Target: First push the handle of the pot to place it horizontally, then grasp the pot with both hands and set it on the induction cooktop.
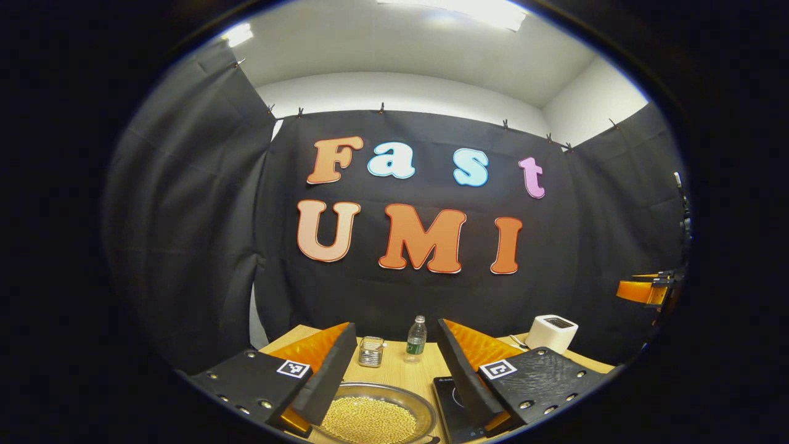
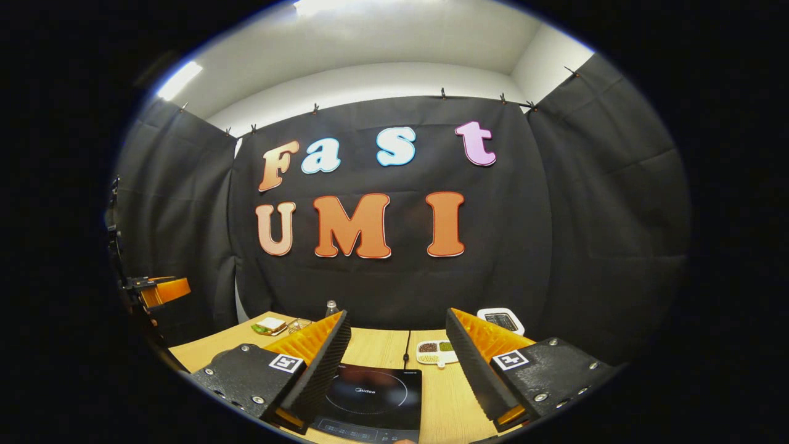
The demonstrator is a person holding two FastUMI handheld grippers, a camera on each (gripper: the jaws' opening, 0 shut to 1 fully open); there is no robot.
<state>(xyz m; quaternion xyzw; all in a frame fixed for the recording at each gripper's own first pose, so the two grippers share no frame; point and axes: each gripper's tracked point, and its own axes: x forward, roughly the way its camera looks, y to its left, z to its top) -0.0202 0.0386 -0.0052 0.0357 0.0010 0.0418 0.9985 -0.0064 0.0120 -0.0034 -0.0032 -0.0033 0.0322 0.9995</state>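
Low in the left gripper view, a shallow metal pot filled with small yellow grains sits on the wooden table. It lies below and between the fingers of my left gripper, which is open and holds nothing. The bottom edge of the view cuts off the pot's handle. Right of the pot shows the edge of the black induction cooktop. In the right gripper view the cooktop lies flat on the table, below my open, empty right gripper. The other gripper hangs off to the right in the left gripper view.
Behind the pot stand a small metal-framed jar, a water bottle and a white box. Beyond the cooktop lie a divided dish and a white container. A sandwich lies at the left.
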